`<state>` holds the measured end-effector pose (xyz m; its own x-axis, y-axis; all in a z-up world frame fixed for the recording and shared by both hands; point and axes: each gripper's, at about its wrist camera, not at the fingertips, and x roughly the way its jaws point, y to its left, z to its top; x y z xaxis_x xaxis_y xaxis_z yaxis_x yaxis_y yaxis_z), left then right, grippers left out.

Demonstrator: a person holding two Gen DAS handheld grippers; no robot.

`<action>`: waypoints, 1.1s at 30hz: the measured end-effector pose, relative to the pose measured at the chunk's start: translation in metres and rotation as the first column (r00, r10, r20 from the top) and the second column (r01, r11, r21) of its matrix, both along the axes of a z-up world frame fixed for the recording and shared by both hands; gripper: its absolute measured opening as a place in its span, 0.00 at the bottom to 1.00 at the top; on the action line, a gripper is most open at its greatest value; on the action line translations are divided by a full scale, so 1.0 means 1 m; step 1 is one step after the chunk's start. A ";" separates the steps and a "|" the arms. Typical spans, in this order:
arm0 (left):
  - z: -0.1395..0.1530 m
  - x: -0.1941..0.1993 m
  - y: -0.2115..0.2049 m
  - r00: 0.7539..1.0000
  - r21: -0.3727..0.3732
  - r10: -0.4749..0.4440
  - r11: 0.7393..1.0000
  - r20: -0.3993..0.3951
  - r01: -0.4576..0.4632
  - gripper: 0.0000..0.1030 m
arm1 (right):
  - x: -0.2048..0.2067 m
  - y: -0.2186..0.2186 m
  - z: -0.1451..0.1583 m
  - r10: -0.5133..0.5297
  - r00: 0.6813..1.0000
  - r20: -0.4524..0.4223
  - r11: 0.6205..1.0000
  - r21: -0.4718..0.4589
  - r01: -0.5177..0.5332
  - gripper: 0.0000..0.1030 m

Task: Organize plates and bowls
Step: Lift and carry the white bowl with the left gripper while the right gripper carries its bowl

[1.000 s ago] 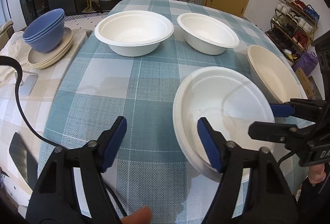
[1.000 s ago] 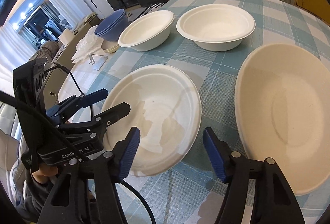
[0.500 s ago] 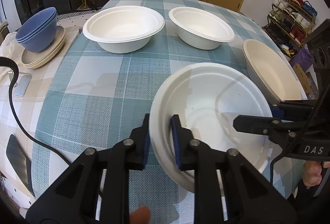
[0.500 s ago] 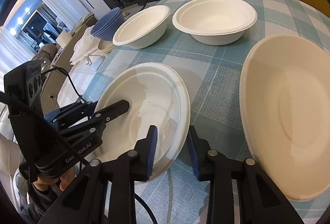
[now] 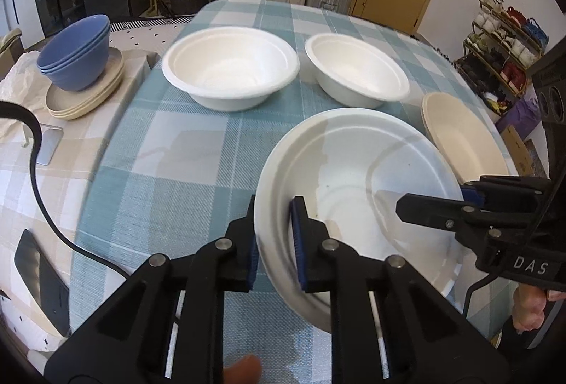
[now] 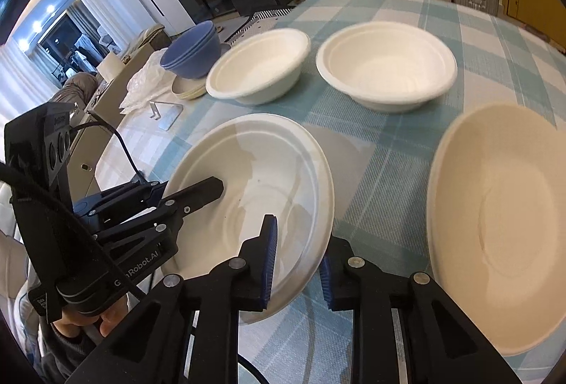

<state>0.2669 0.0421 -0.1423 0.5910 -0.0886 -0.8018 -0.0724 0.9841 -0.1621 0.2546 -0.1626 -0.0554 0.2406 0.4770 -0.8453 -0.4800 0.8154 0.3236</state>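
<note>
A second ago both claws were apart. Now the round white paper plate, just in front of the 2 white paper bowls, is pinched by the left gripper, while the right gripper is closing on its other edge. It looks ready for lifting.

The bench wore a teal-and-white checked cloth, while the surface beside it was checked in beige and white. The near plate and two bowls were plain white, the plate at the right cream. A stack of blue bowls sat on beige plates, and each black hand-held gripper had blue pads.
</note>
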 end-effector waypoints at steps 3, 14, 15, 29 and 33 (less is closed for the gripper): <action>0.008 0.000 0.008 1.000 -0.014 0.018 1.000 0.012 -0.018 0.13 | 0.003 0.009 0.009 0.005 1.000 0.020 1.000 -0.010 -0.005 0.22; 0.040 0.010 0.033 0.996 0.007 0.075 0.997 0.045 -0.075 0.14 | 0.027 0.039 0.036 0.035 0.998 0.048 0.999 -0.013 -0.035 0.22; 0.042 0.009 0.034 0.996 0.012 0.079 0.997 0.049 -0.080 0.14 | 0.029 0.041 0.038 0.037 0.998 0.047 0.999 -0.010 -0.037 0.22; 0.069 0.038 0.062 0.989 0.021 0.128 0.991 0.075 -0.130 0.14 | 0.066 0.069 0.060 0.046 0.995 0.083 0.999 -0.010 -0.045 0.22; 0.069 0.052 0.068 0.987 0.012 0.143 0.989 0.077 -0.144 0.14 | 0.079 0.074 0.063 0.046 0.995 0.093 0.999 -0.009 -0.045 0.22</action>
